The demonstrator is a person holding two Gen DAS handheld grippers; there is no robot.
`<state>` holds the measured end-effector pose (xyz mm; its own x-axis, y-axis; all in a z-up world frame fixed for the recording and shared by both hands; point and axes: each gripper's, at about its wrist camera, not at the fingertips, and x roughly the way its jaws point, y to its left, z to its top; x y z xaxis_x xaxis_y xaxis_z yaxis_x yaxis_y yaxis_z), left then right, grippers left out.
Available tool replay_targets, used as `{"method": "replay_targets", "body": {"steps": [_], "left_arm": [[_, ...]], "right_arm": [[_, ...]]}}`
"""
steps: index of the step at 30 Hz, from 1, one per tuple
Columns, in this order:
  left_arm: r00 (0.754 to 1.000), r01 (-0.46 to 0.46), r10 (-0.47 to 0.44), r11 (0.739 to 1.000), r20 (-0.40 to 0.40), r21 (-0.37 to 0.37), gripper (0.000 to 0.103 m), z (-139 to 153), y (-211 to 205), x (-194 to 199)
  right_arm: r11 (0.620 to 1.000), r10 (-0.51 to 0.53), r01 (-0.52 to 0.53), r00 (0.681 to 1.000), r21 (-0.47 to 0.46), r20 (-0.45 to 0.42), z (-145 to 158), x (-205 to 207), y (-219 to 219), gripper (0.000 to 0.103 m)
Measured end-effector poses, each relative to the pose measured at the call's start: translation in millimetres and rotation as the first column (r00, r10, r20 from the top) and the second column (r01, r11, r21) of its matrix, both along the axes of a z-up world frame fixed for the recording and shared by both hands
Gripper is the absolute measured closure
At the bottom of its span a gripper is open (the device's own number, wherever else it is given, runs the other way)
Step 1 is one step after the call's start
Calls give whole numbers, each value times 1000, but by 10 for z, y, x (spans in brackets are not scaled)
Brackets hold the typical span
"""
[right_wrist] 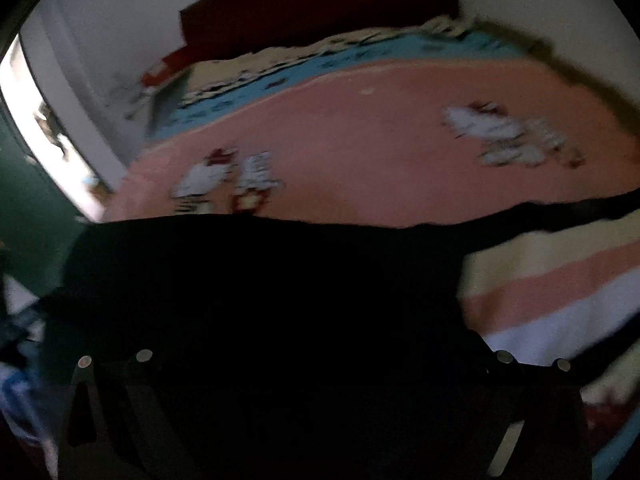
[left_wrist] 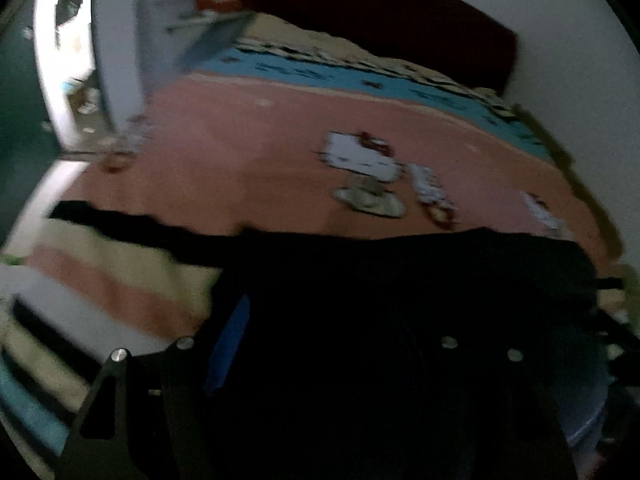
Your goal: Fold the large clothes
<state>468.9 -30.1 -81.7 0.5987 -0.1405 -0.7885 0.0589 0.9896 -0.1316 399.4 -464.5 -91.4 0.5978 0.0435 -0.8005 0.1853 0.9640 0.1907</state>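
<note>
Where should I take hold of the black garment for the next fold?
Probably the black garment's far straight edge on the pink cartoon-print bedspread, reaching over from the near side. It lies flat and exposed there. Its near part is too dark to judge.

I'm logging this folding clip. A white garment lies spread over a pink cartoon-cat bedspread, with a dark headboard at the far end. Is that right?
Not quite: the garment is black, not white, as the left wrist view shows. The rest holds: it lies over the pink cartoon-cat bedspread, with the dark headboard at the far end.
</note>
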Motion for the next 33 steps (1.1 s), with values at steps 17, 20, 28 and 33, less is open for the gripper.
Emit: {"method": "replay_targets", "body": {"steps": [17, 20, 28, 33], "left_arm": [[973, -71, 46, 992, 226, 103, 34, 1001, 367, -2581], [964, -80, 45, 989, 263, 124, 34, 1088, 311, -3010], [947, -99, 46, 983, 318, 154, 34, 1148, 163, -3781], [934, -171, 92, 964, 347, 205, 34, 1192, 125, -4041]], "right_arm": [[955, 47, 21, 975, -297, 219, 1244, -2429, 795, 1], [953, 48, 35, 963, -301, 265, 1367, -2854, 963, 1], [949, 87, 18, 946, -316, 313, 1547, -3605, 1286, 0], [945, 118, 7, 925, -328, 361, 1661, -3911, 1445, 0]]}}
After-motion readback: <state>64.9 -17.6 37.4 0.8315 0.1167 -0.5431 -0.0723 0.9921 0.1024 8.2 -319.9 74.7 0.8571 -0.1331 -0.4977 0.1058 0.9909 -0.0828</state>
